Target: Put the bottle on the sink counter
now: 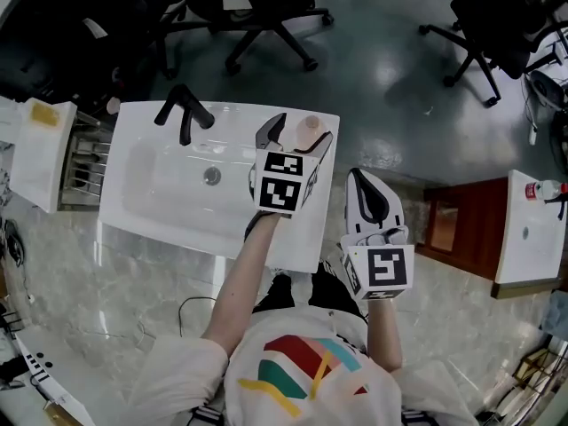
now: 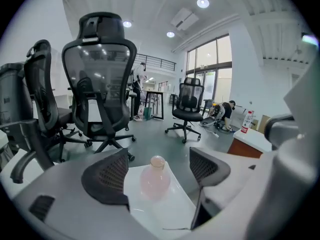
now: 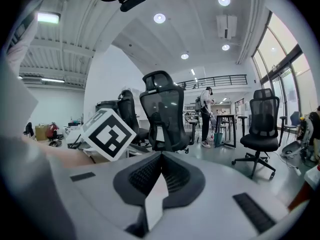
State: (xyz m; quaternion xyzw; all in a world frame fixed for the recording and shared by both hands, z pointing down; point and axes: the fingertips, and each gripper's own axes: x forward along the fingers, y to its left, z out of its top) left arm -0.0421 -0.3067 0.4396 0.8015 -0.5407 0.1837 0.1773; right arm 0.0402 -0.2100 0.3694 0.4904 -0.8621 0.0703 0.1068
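Pale pink on white, black at the edges

My bottle (image 2: pixel 154 178) is a cloudy pale pink against the plain white sink counter (image 1: pixel 302 229), and the tap (image 1: pixel 184 112) is black. My left gripper (image 1: pixel 297 134) and right gripper (image 1: pixel 358 178) are light grey with black dimpled pads and black-and-white checked cubes.

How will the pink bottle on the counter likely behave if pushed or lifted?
The bottle looks round-bellied with a narrow neck, so it would probably roll if tipped. Its smooth wall may slip when gripped. It stands near the sink counter corner; a push might send it off.
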